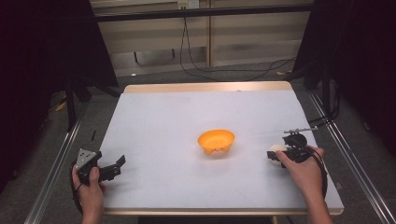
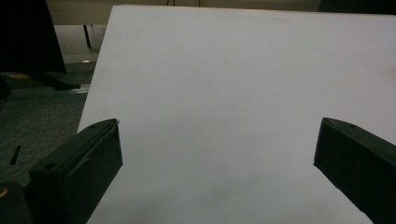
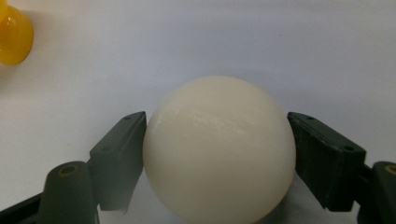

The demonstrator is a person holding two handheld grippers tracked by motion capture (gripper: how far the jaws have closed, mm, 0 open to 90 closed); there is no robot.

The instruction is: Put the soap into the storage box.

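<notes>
Cream ball (image 3: 219, 149) sits clamped between the two jaws of the right tool (image 3: 217, 154), at the right side of the white tabletop (image 1: 163, 121). Well left of it, mid-tabletop, stands an orange bowl (image 1: 215, 142). Left tool (image 1: 112, 169) hovers over the near left edge, jaws spread wide and empty.

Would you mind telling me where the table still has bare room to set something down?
Bare: the whole far half of the table beyond the orange bowl, and the stretch between the left gripper and the bowl. Crowded: the right edge, where the right gripper jaws close on the cream ball.
</notes>
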